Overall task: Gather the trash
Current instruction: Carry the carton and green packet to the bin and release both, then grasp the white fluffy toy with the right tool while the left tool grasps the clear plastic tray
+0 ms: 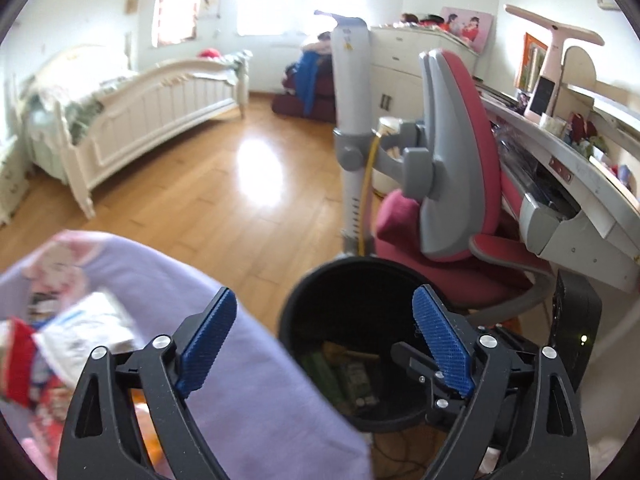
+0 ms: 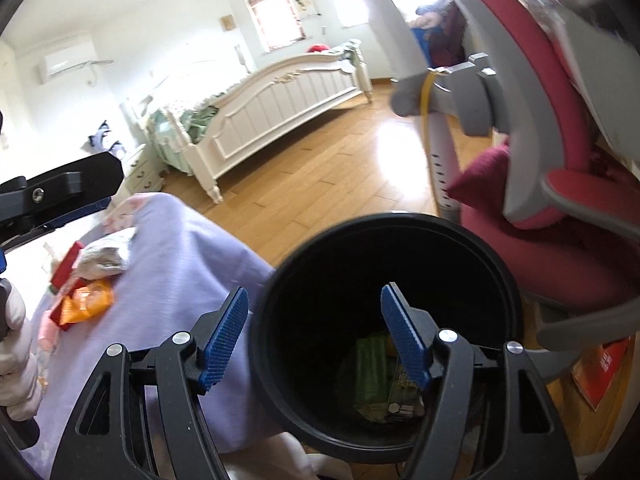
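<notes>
A black round trash bin [image 2: 304,288] stands on the wood floor beside a lilac-covered table [image 2: 192,252]; green and printed wrappers lie at its bottom [image 2: 372,364]. It also shows in the left wrist view [image 1: 352,280]. My right gripper [image 2: 314,334] is open and empty above the bin's near rim. My left gripper [image 1: 324,334] is open and empty, between the table edge and the bin. On the table lie an orange snack bag [image 2: 86,300], a red packet [image 2: 66,264] and a crumpled white bag [image 2: 106,254]; the white bag [image 1: 86,328] and red packet [image 1: 18,364] also show in the left wrist view.
A red and grey desk chair [image 1: 460,160] stands right behind the bin, in front of a cluttered desk [image 1: 568,184]. A white bed [image 1: 132,116] is across the wood floor [image 1: 224,200]. A gloved hand [image 2: 16,344] holds the left gripper's body [image 2: 60,192].
</notes>
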The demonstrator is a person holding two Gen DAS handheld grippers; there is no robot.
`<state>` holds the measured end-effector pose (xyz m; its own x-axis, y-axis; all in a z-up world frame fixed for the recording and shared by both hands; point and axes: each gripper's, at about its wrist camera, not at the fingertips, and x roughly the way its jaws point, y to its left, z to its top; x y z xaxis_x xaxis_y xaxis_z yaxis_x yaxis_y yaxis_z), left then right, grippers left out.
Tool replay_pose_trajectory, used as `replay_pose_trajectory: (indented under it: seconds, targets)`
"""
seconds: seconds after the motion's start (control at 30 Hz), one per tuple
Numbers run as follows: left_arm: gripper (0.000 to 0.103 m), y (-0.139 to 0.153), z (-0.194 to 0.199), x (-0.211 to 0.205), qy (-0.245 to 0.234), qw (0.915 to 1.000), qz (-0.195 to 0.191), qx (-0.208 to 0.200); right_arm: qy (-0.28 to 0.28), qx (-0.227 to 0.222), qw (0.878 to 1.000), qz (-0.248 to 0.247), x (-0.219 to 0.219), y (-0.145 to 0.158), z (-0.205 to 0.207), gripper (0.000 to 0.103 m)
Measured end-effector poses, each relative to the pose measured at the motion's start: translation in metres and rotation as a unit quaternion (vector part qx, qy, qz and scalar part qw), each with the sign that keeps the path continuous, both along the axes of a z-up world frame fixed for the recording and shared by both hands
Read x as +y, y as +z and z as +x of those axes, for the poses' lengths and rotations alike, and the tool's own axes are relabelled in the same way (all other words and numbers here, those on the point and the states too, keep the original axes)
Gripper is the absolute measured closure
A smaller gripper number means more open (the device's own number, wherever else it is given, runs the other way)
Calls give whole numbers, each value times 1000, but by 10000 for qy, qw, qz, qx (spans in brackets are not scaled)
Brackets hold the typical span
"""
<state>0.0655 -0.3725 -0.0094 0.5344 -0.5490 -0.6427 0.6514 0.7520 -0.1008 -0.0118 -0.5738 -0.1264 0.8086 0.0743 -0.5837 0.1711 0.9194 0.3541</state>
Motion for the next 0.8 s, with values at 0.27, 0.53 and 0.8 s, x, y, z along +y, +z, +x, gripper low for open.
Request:
replay_pose_trajectory:
  seconds: [0.27,0.53,0.8]
  targets:
    - [9,26,-7,72,479,9982,-333,-151,410,-132,9990,-110,41,29,8,34]
    - [9,23,10,192,1736,9821,-732,65,953,-140,9947,-354,88,52,25,34]
    - [9,4,49,350,3385,9365,-777,479,1948,-165,9792,-547,159,86,62,34]
